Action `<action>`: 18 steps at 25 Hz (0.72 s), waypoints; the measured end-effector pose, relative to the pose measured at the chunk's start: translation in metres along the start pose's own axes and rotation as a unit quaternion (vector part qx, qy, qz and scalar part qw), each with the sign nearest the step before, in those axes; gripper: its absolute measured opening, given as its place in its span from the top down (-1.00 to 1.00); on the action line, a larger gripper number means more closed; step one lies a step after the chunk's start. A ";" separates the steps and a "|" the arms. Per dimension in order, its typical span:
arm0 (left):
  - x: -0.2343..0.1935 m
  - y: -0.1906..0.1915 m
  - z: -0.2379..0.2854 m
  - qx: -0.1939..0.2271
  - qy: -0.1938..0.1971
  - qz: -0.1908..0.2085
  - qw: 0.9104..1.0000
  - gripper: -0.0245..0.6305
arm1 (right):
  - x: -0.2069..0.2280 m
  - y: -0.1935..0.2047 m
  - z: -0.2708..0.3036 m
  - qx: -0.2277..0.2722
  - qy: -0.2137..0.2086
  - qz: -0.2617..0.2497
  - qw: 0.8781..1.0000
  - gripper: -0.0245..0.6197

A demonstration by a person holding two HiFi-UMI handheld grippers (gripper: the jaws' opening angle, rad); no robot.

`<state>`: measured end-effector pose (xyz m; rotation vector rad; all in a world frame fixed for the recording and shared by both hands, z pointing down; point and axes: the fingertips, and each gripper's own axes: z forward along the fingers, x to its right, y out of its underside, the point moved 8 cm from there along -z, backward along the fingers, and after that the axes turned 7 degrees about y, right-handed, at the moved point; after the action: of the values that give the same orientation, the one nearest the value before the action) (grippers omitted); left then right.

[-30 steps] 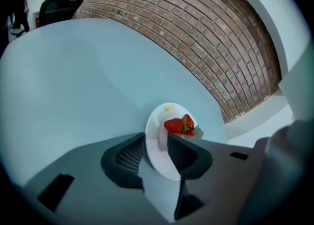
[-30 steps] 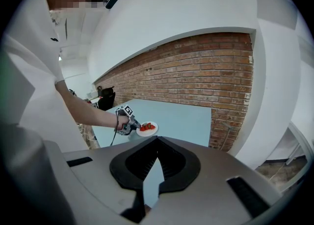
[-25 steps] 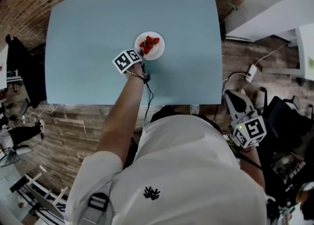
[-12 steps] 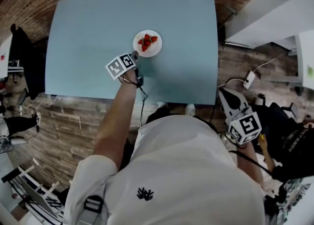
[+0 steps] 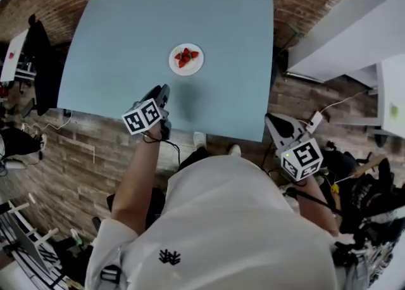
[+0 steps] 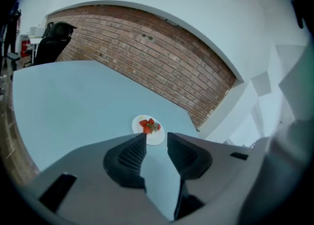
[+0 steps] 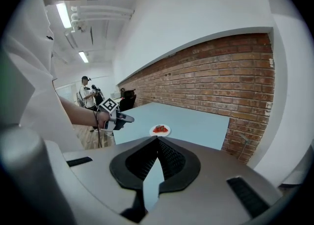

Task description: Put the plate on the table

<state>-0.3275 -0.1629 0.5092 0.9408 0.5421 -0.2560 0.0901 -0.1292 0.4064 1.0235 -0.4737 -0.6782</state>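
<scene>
A white plate (image 5: 193, 69) with several strawberries (image 5: 185, 56) rests on the light blue table (image 5: 114, 35), around its middle. My left gripper (image 5: 163, 91) hovers over the table's near edge, well short of the plate. In the left gripper view the plate (image 6: 136, 125) shows beyond the fingertips, and the left gripper (image 6: 157, 134) is open with nothing between its jaws. My right gripper (image 5: 274, 120) is off the table's near right corner, beside my body. The right gripper (image 7: 157, 139) is shut and empty, with the plate (image 7: 160, 133) and the left gripper (image 7: 129, 118) far ahead of it.
Brick-pattern flooring surrounds the table. A black chair (image 5: 37, 61) stands at its left side, and white furniture (image 5: 342, 23) at the right. Cables and a white plug box (image 5: 314, 118) lie on the floor near my right gripper. A person (image 7: 87, 94) stands far back in the room.
My left gripper has drawn back from the plate's rim to the table's near edge and lifted. The plate stays on the table. My right gripper has hardly moved.
</scene>
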 end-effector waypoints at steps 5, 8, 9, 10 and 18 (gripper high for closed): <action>0.058 0.010 -0.053 0.019 0.054 0.072 0.996 0.52 | -0.004 0.002 0.007 0.006 -0.034 -0.014 0.999 0.90; 0.102 0.028 -0.081 0.006 0.088 0.141 0.986 0.71 | -0.009 0.002 0.010 0.005 -0.056 -0.023 0.998 0.90; 0.116 0.035 -0.089 0.000 0.094 0.163 0.982 0.84 | -0.011 0.001 0.009 0.006 -0.064 -0.027 0.998 0.90; 0.130 0.043 -0.097 -0.005 0.101 0.182 0.978 0.93 | -0.013 0.001 0.009 0.007 -0.071 -0.031 0.997 0.90; 0.210 0.083 -0.120 -0.043 0.163 0.244 0.955 0.93 | -0.016 0.000 -0.006 0.015 -0.102 -0.051 0.993 0.90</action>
<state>-0.1549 -0.0123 0.3958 1.0056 0.5973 0.3716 0.0828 -0.1145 0.4035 1.0164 -0.6139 -0.8752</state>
